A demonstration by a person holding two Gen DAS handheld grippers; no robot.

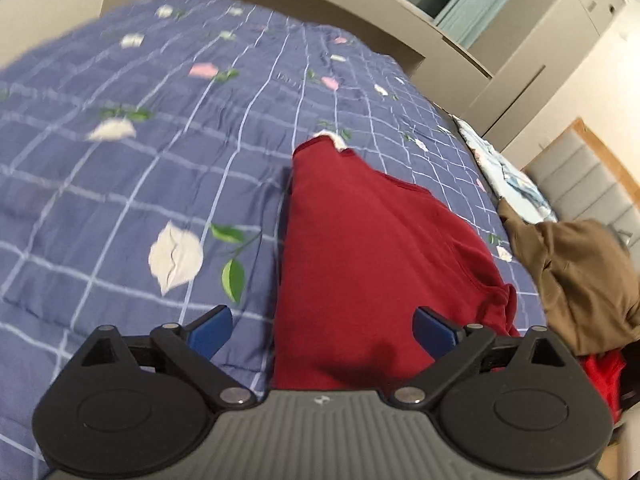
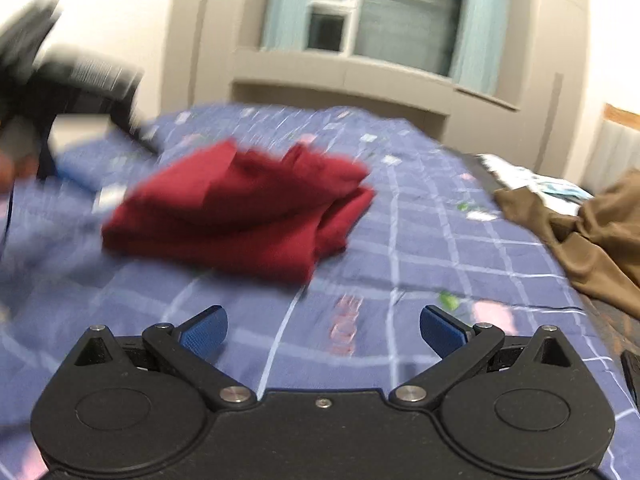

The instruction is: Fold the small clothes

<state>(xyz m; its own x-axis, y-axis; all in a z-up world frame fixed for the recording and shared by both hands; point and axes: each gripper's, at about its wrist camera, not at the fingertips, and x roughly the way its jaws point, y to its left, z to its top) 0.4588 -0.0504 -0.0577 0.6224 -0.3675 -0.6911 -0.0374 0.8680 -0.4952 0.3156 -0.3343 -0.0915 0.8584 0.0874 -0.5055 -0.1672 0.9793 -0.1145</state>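
A bed (image 1: 132,184) under a blue checked quilt printed with pale flowers fills both views, with cabinets and a curtained window behind it. Nearest in the left wrist view, the left tool (image 1: 323,330) has its blue fingers spread wide and grips nothing; it hangs over the near end of the dark red garment (image 1: 360,264), which runs from 6 o'clock up toward 12 on the quilt. In the right wrist view the right tool (image 2: 323,330) is likewise spread and empty, over bare quilt, with the same garment (image 2: 248,208) lying further off at about 11 o'clock, already doubled over into a thick, roughly square bundle with layered edges; the picture is blurred, so finer seams cannot be made out. It looks a light, limp knit that should sag and slide on itself, so it is best pinched at a corner or a folded edge through all layers. A scrap of white shows at its far tip. Further off at 3 o'clock, a crumpled brown garment (image 1: 580,276) lies at the bed's edge, apart from the red one.
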